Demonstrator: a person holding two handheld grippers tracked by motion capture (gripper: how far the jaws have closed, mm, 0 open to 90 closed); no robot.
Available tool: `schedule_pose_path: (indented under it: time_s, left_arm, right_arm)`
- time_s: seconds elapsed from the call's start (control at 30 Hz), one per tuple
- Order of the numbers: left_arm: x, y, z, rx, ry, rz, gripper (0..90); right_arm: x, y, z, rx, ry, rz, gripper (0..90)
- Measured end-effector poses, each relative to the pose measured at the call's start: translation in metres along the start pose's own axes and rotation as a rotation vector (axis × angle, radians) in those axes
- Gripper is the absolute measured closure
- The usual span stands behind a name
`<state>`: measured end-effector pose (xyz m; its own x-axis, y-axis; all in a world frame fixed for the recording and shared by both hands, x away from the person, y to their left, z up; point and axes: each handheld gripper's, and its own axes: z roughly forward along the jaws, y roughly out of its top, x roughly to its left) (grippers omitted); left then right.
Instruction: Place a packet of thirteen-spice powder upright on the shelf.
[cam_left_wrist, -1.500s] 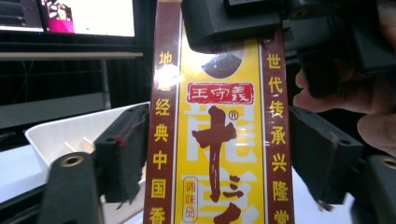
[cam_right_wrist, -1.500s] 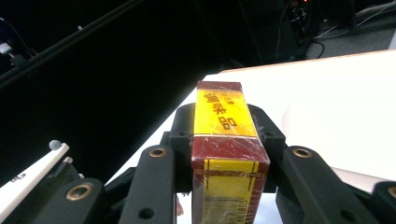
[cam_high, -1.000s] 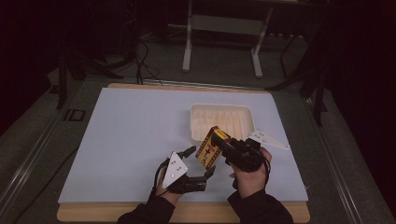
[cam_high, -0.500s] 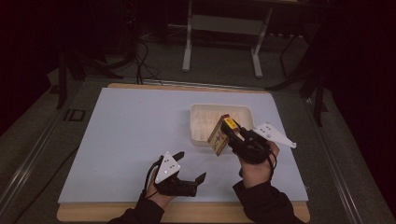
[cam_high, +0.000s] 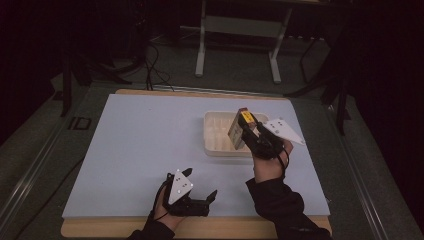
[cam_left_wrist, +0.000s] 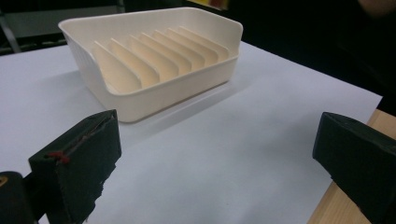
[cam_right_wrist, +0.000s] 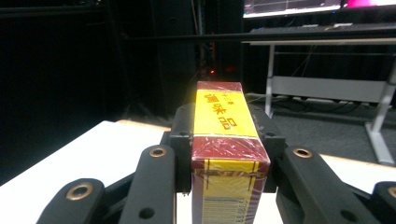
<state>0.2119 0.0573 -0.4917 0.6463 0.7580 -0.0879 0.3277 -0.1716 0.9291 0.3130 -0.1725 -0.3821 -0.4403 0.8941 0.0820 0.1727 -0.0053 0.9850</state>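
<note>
A yellow and dark-red wrapped box (cam_right_wrist: 226, 140) stands on end between the jaws of my right gripper (cam_high: 248, 134), which is shut on it. In the high view the box (cam_high: 238, 129) hangs tilted over the right part of a cream tray (cam_high: 220, 150) with upright dividers. My left gripper (cam_high: 201, 182) rests low near the table's front edge, left of the right hand. Its jaws have just been opening and nothing is between them. In the left gripper view the left gripper (cam_left_wrist: 217, 158) faces the tray (cam_left_wrist: 163, 93) across bare mat.
A pale blue mat (cam_high: 135, 145) covers the wooden table (cam_high: 210, 229), whose edge shows along the front. Beyond the table's far edge the dark floor holds a white-legged stand (cam_high: 237, 25) and cables (cam_high: 150, 65).
My right gripper has carried the box up and away from the front, over the tray. The left gripper's jaws have spread wide, and it now sits apart from the box near the front edge.
</note>
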Motion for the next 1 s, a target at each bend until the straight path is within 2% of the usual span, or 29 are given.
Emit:
schedule_pose_path:
  time_s: [0.1,0.33,0.43,0.63,0.7,0.83,0.9,0.97,1.0]
  left_arm:
    - [0.002,-0.002,0.001,-0.004,-0.006,-0.017,2.1]
    - [0.003,-0.008,0.003,-0.003,0.031,-0.007,2.1]
    - [0.004,-0.009,0.003,-0.014,0.046,-0.009,2.1]
    - [0.005,-0.01,0.004,-0.014,0.05,-0.016,1.8]
    - [0.004,-0.011,0.005,-0.004,0.046,0.0,1.5]
    - [0.003,-0.011,0.007,-0.003,0.032,-0.004,1.5]
    - [0.002,-0.011,0.007,-0.008,0.027,-0.003,0.8]
    - [0.002,-0.011,0.007,-0.006,0.029,-0.001,0.8]
    - [0.002,-0.011,0.007,0.0,0.046,0.014,0.8]
  right_arm:
    - [0.0,0.003,0.009,-0.009,-0.025,-0.007,67.7]
    - [0.001,0.004,0.026,-0.029,-0.044,-0.012,67.7]
    - [0.002,0.003,0.033,-0.036,-0.074,-0.015,67.7]
    - [-0.001,-0.001,0.045,-0.052,-0.135,-0.01,67.7]
    - [-0.002,-0.003,0.049,-0.052,-0.154,-0.018,67.7]
    - [-0.006,-0.008,0.056,-0.047,-0.167,0.013,67.7]
    - [-0.007,-0.012,0.06,-0.043,-0.18,0.01,67.8]
    - [-0.008,-0.014,0.062,-0.039,-0.184,0.015,67.7]
    - [-0.01,-0.016,0.064,-0.035,-0.185,0.022,67.7]
